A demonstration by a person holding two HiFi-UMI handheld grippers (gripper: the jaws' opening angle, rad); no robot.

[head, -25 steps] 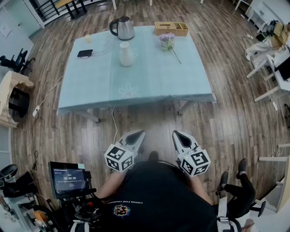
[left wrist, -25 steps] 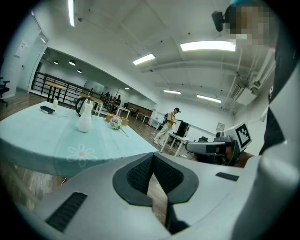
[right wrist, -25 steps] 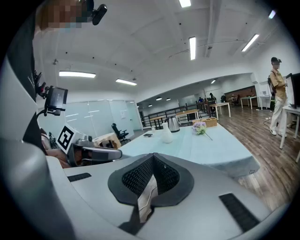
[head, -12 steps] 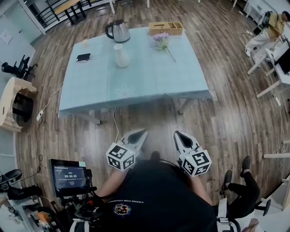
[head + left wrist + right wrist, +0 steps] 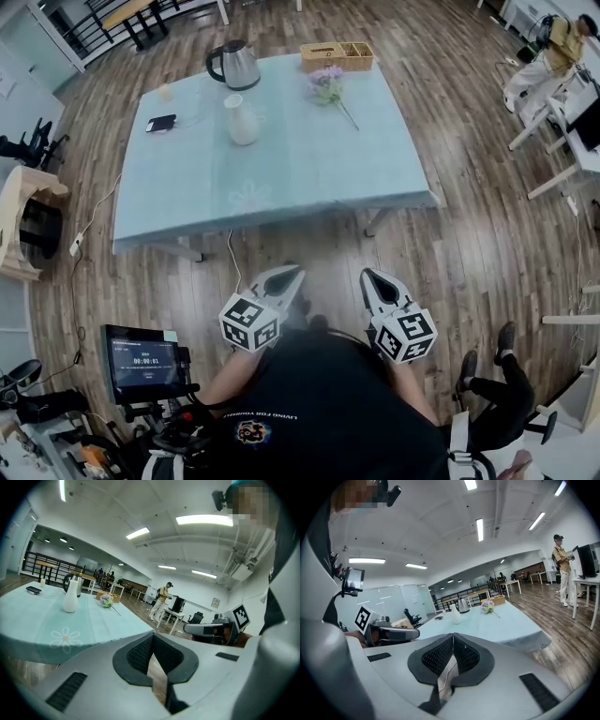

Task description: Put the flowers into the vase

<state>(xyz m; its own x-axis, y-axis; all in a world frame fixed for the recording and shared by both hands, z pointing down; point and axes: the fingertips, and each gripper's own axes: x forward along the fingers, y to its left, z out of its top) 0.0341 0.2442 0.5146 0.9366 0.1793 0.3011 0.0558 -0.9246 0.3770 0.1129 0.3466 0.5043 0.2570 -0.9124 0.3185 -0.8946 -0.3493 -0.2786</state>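
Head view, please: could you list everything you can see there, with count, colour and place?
table: one, pale blue cloth, ahead on the wood floor
vase: one, white, upright on the table's left half
flowers: one bunch, lilac, lying on the table right of the vase, apart from it
kettle: one, steel, table's far edge
wooden box: one, tan, far edge, behind the flowers
phone: one, black, table's left side
screen: one, black, on a stand at lower left
bystander: one, yellowish top, by white desks, far right
left gripper: one, white, fingers shut, empty, short of the table
right gripper: one, white, fingers shut, empty, short of the table
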